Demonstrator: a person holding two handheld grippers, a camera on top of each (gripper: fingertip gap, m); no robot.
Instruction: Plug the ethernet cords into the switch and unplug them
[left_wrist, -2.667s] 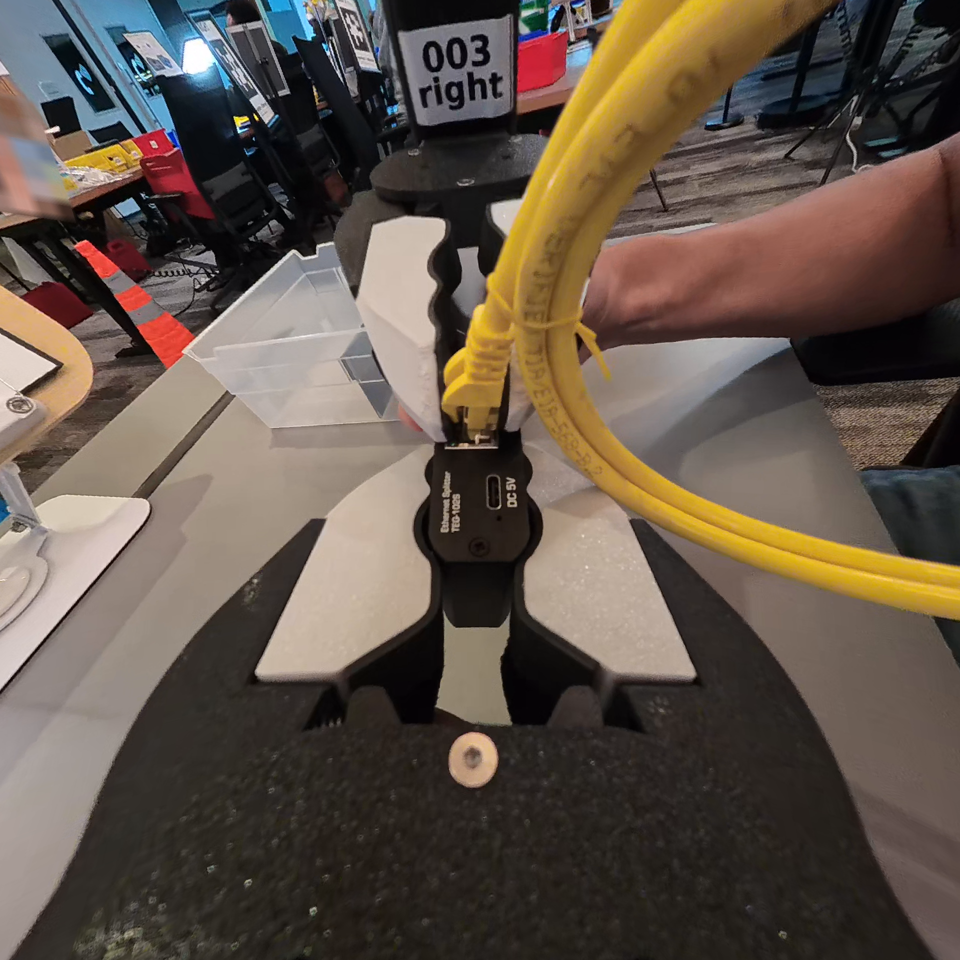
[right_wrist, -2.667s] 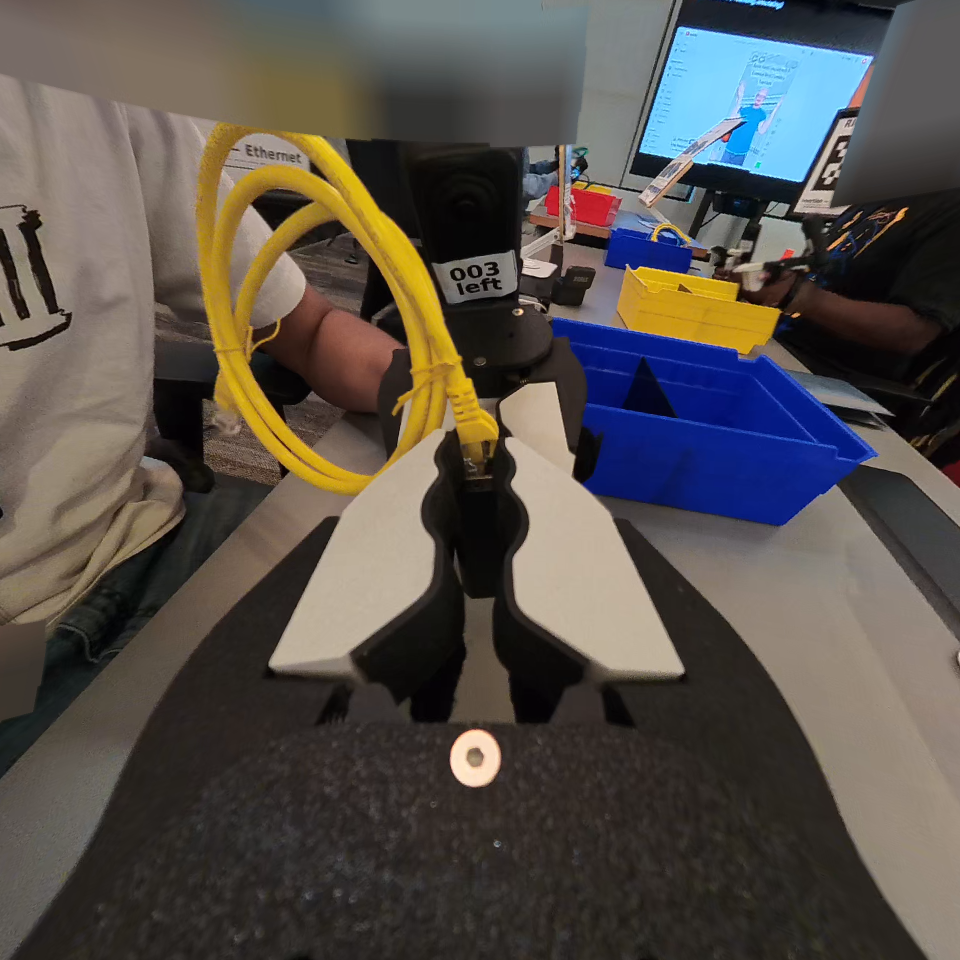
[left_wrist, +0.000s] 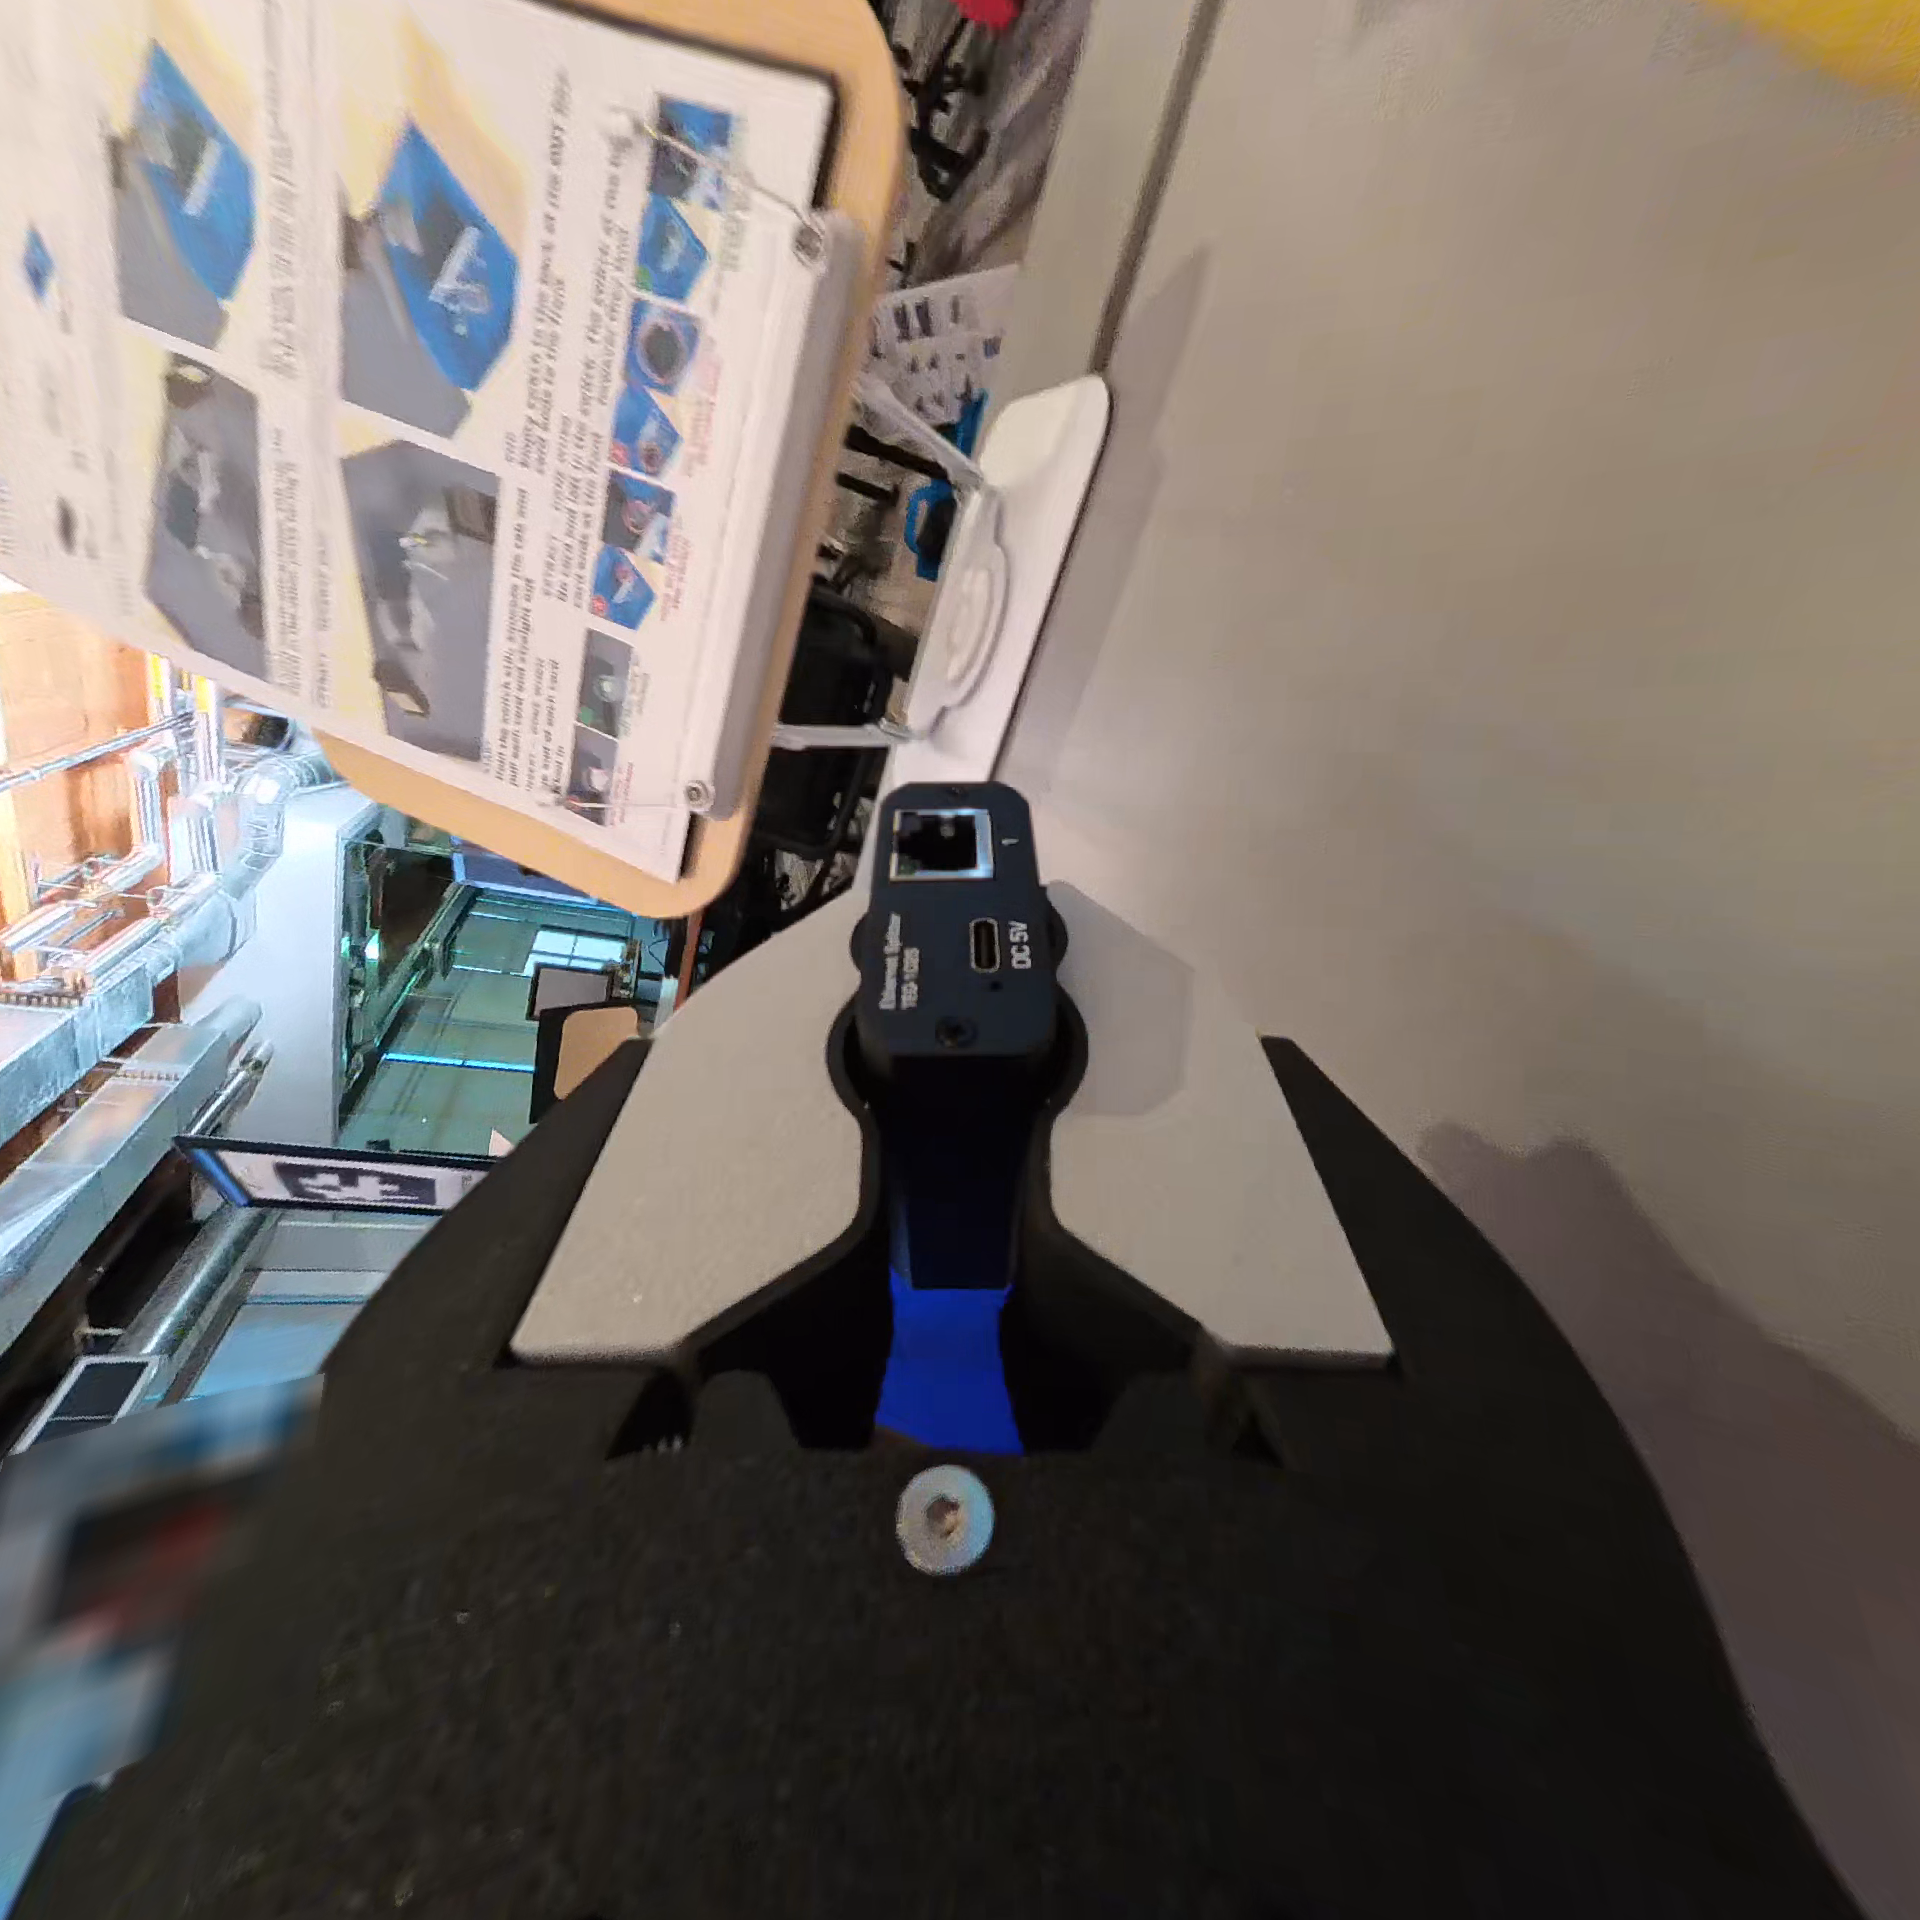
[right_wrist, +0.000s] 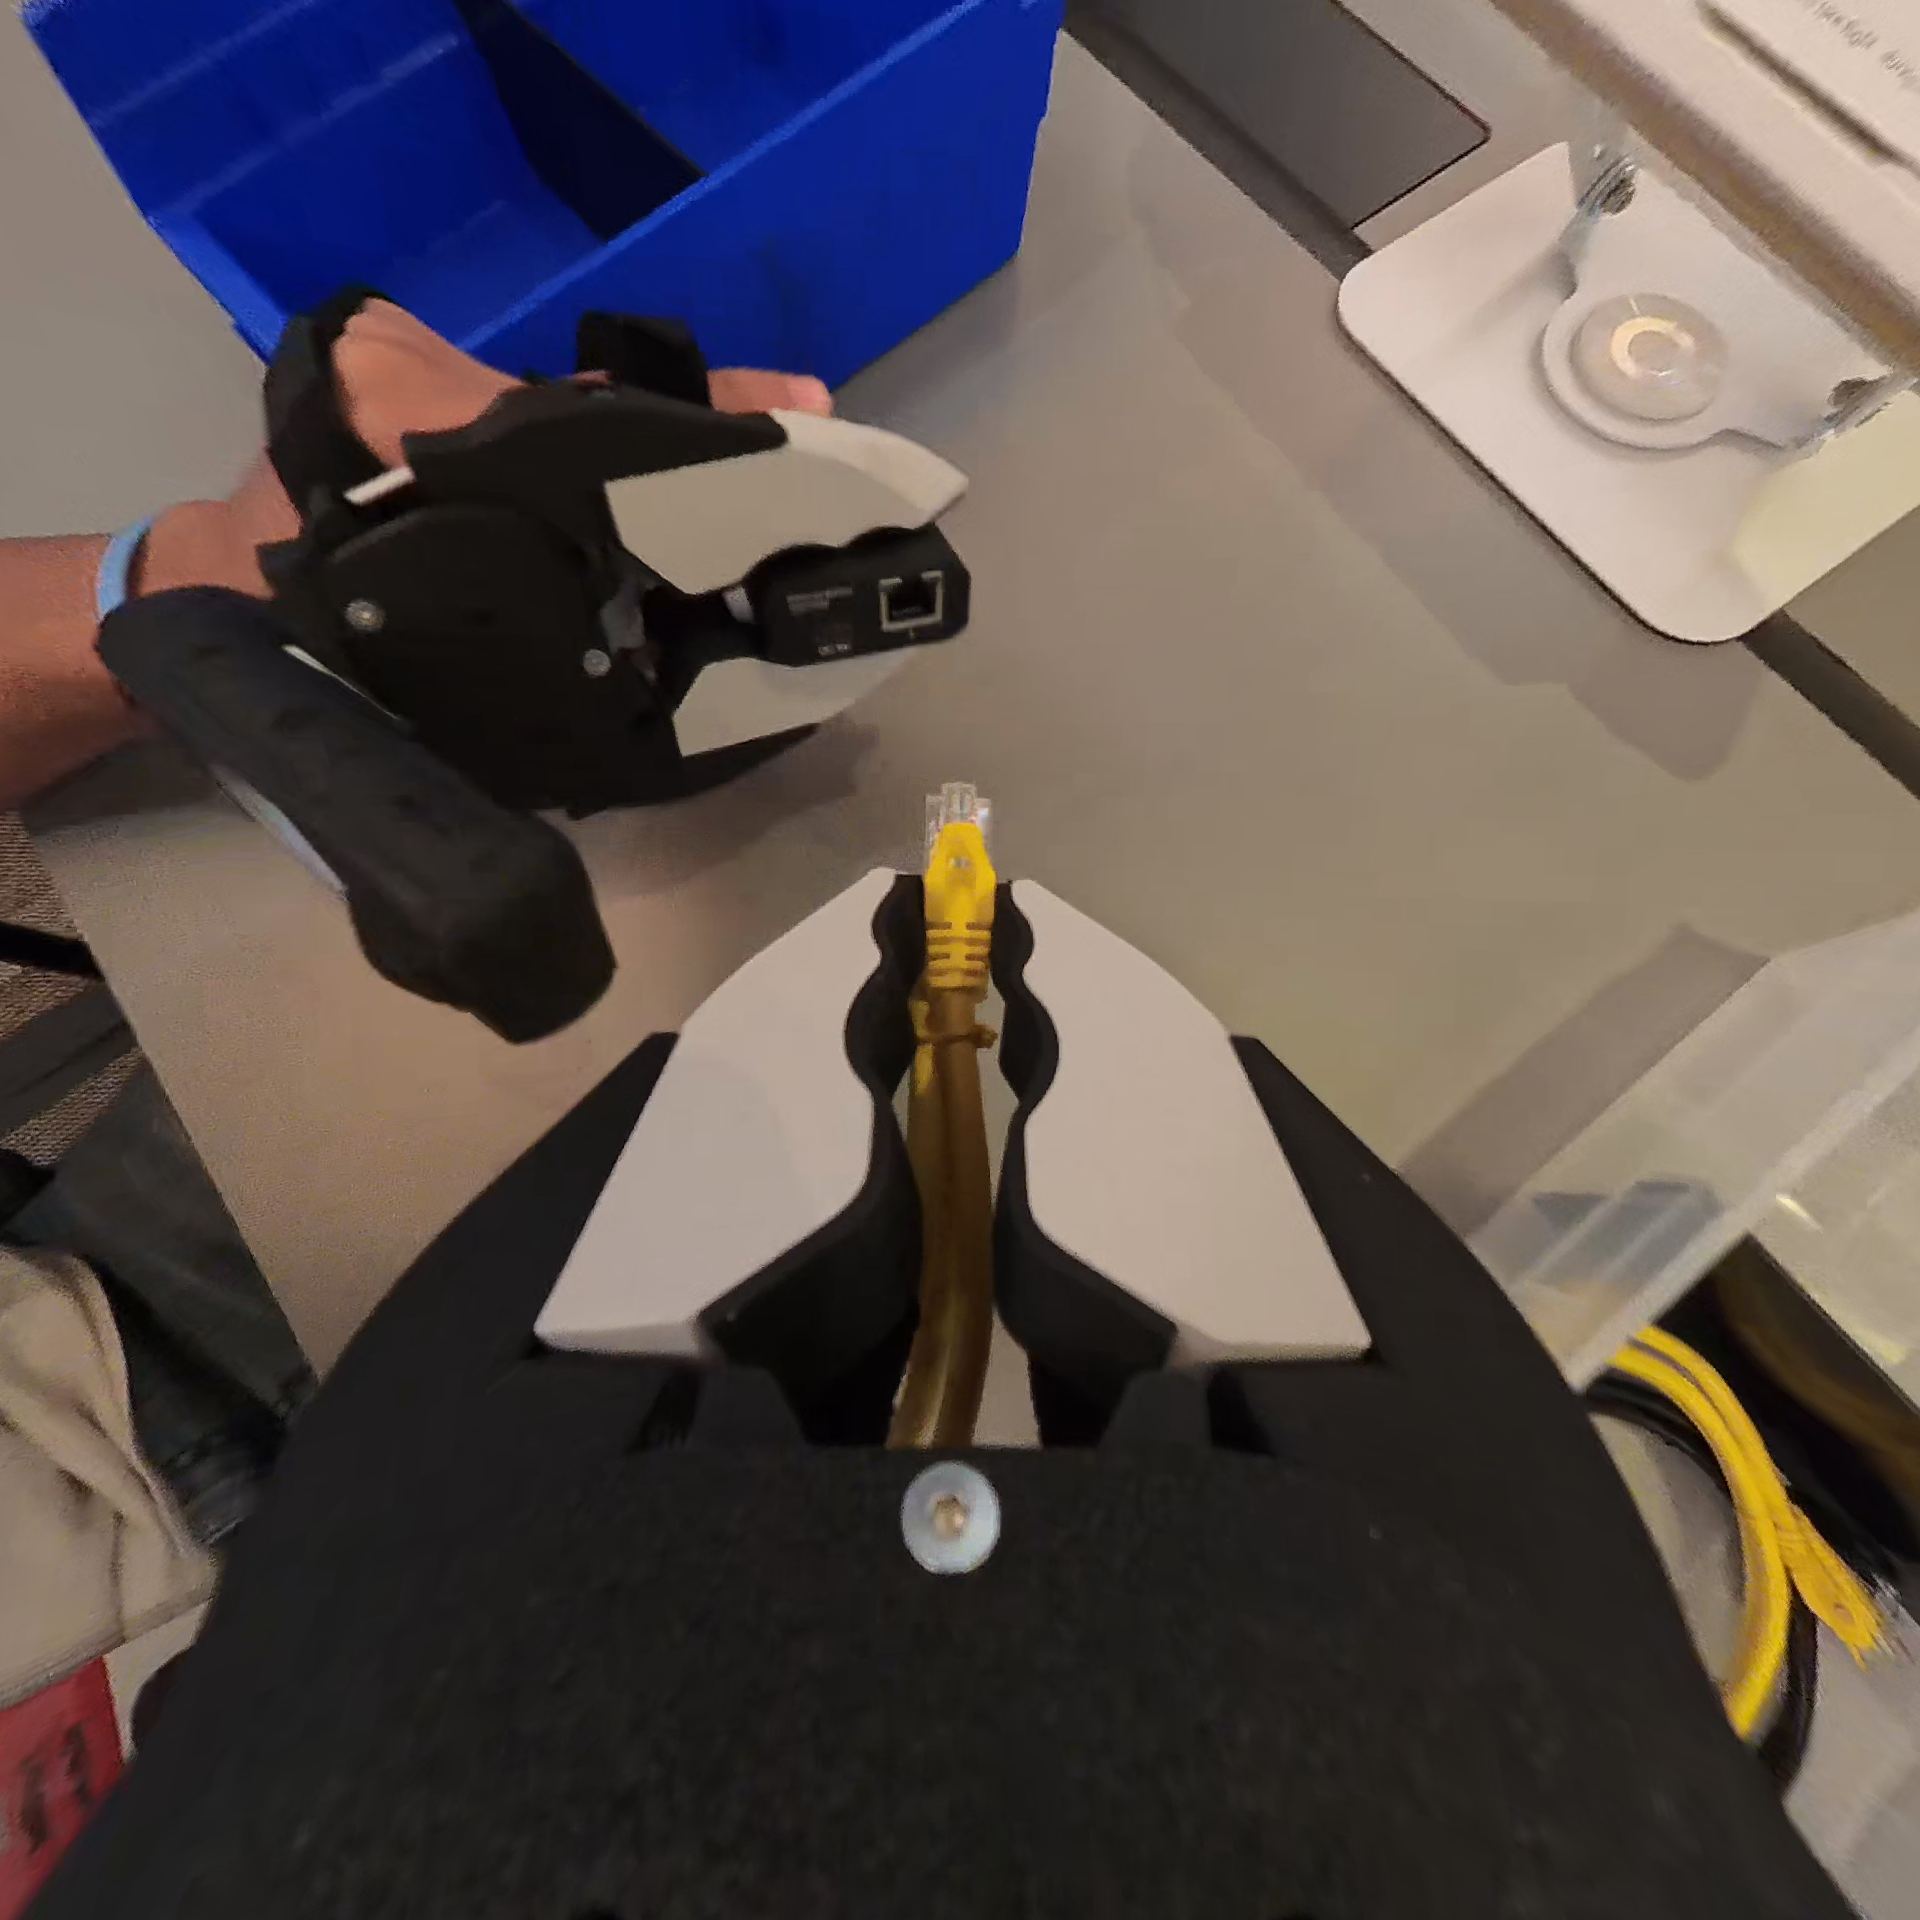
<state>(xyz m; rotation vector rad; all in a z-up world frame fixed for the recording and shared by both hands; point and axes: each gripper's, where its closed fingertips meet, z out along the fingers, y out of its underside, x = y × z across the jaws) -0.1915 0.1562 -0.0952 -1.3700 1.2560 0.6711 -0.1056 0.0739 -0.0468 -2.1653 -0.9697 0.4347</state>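
Observation:
My left gripper (left_wrist: 958, 966) is shut on a small black switch box (left_wrist: 961, 935), rolled onto its side; its front port (left_wrist: 940, 844) faces forward with no plug in it. The right wrist view shows this gripper (right_wrist: 831, 582) at upper left, holding the switch (right_wrist: 868, 615) just above the grey table (right_wrist: 1247, 675). My right gripper (right_wrist: 961, 904) is shut on the yellow ethernet cord's plug boot (right_wrist: 961, 914); the clear plug tip (right_wrist: 958, 808) sticks out past the fingertips, apart from the switch, to its lower right.
A blue bin (right_wrist: 582, 177) stands behind the left gripper. A white stand base (right_wrist: 1621, 374) carries an instruction board (left_wrist: 416, 395). A clear plastic bin (right_wrist: 1714, 1143) is at right, with more yellow cords (right_wrist: 1756, 1538) below it. A person's hand (right_wrist: 208, 540) holds the left gripper. One gripper's finger ends stand about 12 cm off the other's.
The yellow plug has come out of the switch's port. The two grippers have moved apart, and the left gripper has rolled sideways with the switch still in it.

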